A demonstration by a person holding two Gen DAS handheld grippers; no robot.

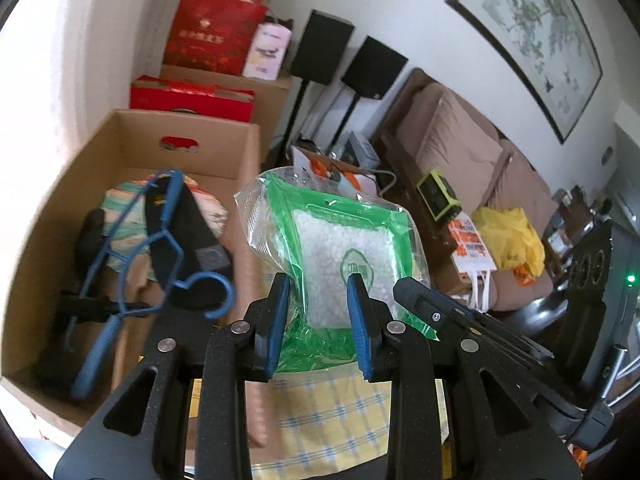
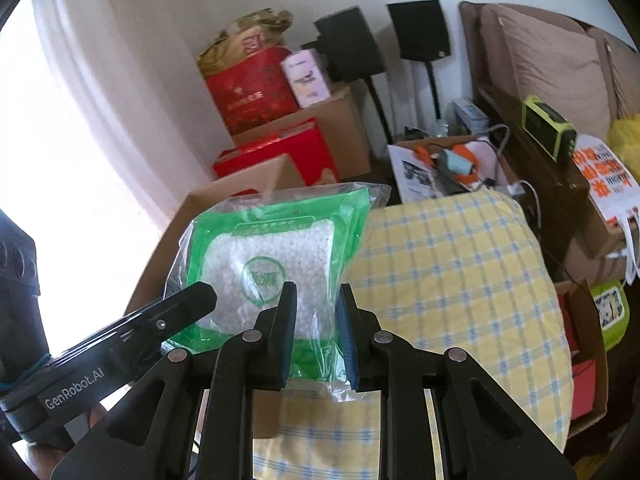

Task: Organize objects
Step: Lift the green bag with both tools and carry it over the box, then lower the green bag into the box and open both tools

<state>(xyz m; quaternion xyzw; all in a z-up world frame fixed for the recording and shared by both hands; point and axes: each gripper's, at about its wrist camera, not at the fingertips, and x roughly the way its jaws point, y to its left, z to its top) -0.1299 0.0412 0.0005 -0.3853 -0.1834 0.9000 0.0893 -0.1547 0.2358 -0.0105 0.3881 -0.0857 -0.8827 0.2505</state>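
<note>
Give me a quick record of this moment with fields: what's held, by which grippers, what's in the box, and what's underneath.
held item: green bag of white beads
left gripper: shut on the bag's lower edge
right gripper: shut on the same bag
bag state: lifted, upright, above the yellow checked cushion
cardboard box: open, left of the bag
box contents: blue hanger, folded patterned cloth, black items

Home living room, doubling as storage. Brown cushioned sofa against the wall under a framed ink painting, two black speakers on stands in the corner. Stacked cardboard boxes, red gift boxes, shopping bags piled around. Domestic clutter throughout.
</note>
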